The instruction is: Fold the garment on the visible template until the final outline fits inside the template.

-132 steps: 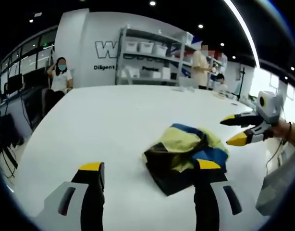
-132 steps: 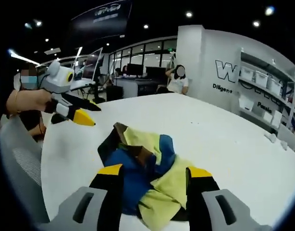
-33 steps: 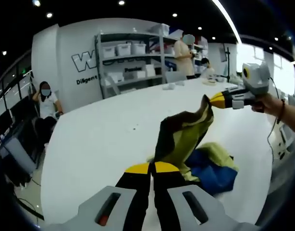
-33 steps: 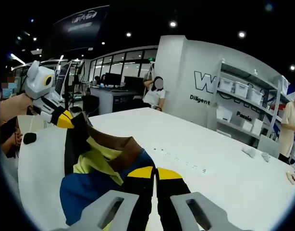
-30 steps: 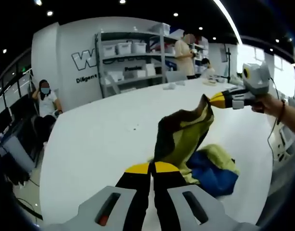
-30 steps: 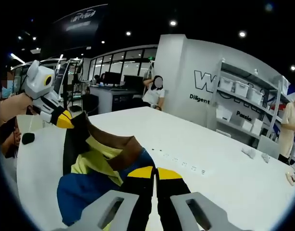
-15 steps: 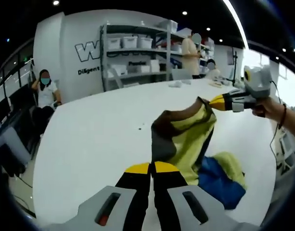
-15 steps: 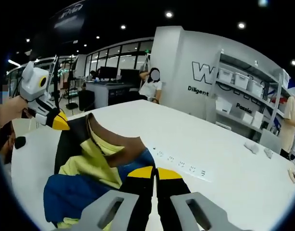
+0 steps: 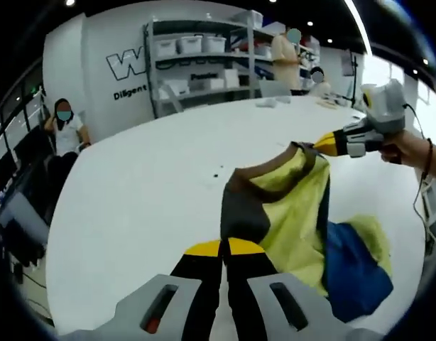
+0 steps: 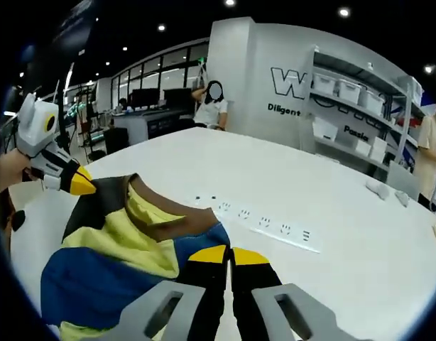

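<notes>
The garment [image 9: 289,206], in brown, yellow and blue panels, is stretched between both grippers above the white table [image 9: 147,185]. My left gripper [image 9: 224,247] is shut on its brown edge at the bottom of the left gripper view. My right gripper [image 9: 324,144] comes in from the right, shut on the far brown corner. In the right gripper view, the right gripper [image 10: 229,253] pinches the garment [image 10: 126,241] by its brown collar edge, and the left gripper [image 10: 79,183] holds the other end at the left. The blue part hangs lower and partly bunched.
A row of sockets [image 10: 264,222] is set into the table just beyond the garment. Shelving with bins [image 9: 204,64] stands past the far edge, with a standing person [image 9: 289,57] by it and a seated person [image 9: 64,124] at the left.
Both grippers, open over the crumpled garment 4.4 s ago, are now shut on it. Over the last second they have drawn apart, and the garment has spread wider and flatter.
</notes>
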`<state>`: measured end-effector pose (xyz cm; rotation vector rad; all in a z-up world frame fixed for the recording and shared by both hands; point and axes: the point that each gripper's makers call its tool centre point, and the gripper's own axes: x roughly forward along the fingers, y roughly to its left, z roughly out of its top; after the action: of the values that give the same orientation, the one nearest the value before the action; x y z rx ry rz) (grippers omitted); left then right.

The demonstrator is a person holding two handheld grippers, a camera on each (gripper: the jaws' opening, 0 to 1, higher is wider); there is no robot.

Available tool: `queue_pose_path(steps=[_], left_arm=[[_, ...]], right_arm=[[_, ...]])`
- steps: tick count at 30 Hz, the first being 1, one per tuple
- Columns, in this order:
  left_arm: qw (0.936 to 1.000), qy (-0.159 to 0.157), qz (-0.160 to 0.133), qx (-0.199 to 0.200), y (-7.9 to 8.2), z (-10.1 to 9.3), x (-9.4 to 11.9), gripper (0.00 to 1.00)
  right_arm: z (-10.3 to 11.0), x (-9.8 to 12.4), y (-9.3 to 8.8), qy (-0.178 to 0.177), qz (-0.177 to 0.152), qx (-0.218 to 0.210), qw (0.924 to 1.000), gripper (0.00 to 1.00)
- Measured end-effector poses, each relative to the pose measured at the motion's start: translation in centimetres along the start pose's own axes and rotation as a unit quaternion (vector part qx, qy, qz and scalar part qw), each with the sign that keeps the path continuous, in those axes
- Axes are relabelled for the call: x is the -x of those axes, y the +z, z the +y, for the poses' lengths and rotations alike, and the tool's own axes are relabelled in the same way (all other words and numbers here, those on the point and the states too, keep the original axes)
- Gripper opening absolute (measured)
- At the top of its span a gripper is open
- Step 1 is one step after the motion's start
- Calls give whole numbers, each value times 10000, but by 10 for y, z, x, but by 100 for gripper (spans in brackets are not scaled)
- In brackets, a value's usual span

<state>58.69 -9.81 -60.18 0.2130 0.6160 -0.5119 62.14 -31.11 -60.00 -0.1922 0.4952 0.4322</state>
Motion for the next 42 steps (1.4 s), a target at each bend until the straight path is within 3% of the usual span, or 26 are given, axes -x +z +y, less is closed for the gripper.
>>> queue_pose_path(steps=[5,10,16,26,29,33,35,38,42], left_arm=[[9995,22,238,-203,-12,1,-18,0],[9987,52,502,-66,-28,10,-35,0],[9979,85,557,-311,-31,13,-44,0],[9970,192,701,-248,-39,17,-53,0],[9971,279,691,-179,-38,19,-54,0],[9969,379,689,-41,-39,24,-51,5],[9971,302,648,243,-37,21,-48,5],[9964,235,511,632,-30,21,-41,14],[9970,286,452,568,-25,24,-29,23]], right_arm=[[-5,-17,-14,-55,194,-90,9998,0],[-5,-33,-28,-71,438,-119,9989,0],[-5,-48,-38,-81,675,-81,9977,0],[-9,-59,-47,-157,890,44,9959,0],[-10,-59,-51,-181,961,-104,9951,0],[-13,-58,-46,-274,879,-252,9954,0],[-12,-56,-44,-278,837,-550,9946,0],[-11,-52,-38,-274,724,-686,9946,0],[-7,-43,-30,-268,557,-1075,9923,13]])
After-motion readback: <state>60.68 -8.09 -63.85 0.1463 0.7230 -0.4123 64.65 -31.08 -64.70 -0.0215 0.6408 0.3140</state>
